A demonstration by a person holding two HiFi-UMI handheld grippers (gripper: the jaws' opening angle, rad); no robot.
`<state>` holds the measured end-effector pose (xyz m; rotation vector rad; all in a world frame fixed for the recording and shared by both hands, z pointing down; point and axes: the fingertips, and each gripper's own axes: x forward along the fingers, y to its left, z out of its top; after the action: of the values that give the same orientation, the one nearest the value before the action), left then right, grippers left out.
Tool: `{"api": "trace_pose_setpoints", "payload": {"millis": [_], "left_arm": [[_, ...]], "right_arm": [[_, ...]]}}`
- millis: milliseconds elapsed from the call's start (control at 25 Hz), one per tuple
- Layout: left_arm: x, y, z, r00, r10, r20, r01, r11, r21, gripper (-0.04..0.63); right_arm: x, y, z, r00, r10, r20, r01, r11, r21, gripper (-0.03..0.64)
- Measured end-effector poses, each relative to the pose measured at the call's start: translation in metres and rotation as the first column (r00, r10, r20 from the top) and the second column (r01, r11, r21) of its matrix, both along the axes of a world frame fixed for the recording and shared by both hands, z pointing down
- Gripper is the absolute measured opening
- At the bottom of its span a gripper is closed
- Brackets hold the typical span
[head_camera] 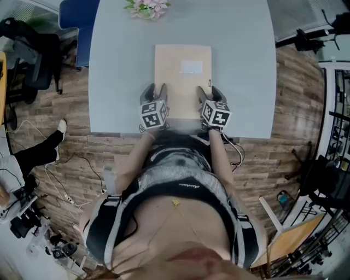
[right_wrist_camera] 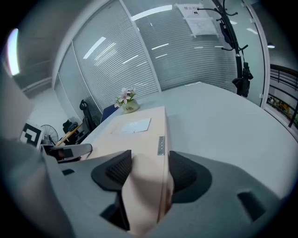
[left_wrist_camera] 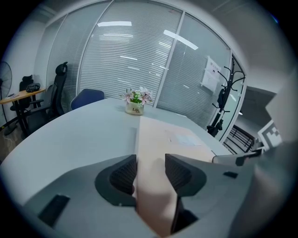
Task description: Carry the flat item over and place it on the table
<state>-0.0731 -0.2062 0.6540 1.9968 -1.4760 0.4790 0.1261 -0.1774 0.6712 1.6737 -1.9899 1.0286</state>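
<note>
A flat beige cardboard item (head_camera: 182, 74) with a white label lies lengthwise on the grey table (head_camera: 120, 65), its near end at the table's front edge. My left gripper (head_camera: 156, 94) is at its near left corner, and in the left gripper view the item (left_wrist_camera: 172, 139) fills the gap between the ribbed pads (left_wrist_camera: 125, 174). At the near right corner is my right gripper (head_camera: 209, 94). The right gripper view shows the item's edge (right_wrist_camera: 139, 130) wedged between that gripper's pads (right_wrist_camera: 182, 172).
A small pot of pink flowers (head_camera: 146, 8) stands at the table's far edge. A blue chair (head_camera: 82, 27) and a black office chair (head_camera: 27, 54) are at the far left. Cables and a person's leg (head_camera: 38, 150) lie on the wooden floor at left.
</note>
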Motion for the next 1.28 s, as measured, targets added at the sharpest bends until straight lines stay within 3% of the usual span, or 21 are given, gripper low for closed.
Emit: {"api": "trace_pose_setpoints", "payload": {"millis": [720,920,1280], "left_arm": [[0.0023,-0.0003,0.0008,0.997,0.025,0.075,-0.028,0.999,0.039,0.187],[0.0025,-0.0002,0.0022,0.998,0.036,0.048,-0.038,0.999,0.039,0.190],[0.0022,-0.0004,0.0023,0.998,0.036,0.061,-0.039,0.998,0.042,0.190]], "right_arm": [[-0.0003,-0.0006,-0.0001,0.999,-0.003,-0.033,0.006,0.997,0.073,0.264],[0.0005,0.0000,0.0013,0.999,-0.004,-0.031,0.006,0.997,0.073,0.264],[0.0002,-0.0001,0.0021,1.000,-0.003,-0.031,0.005,0.997,0.076,0.264]]}}
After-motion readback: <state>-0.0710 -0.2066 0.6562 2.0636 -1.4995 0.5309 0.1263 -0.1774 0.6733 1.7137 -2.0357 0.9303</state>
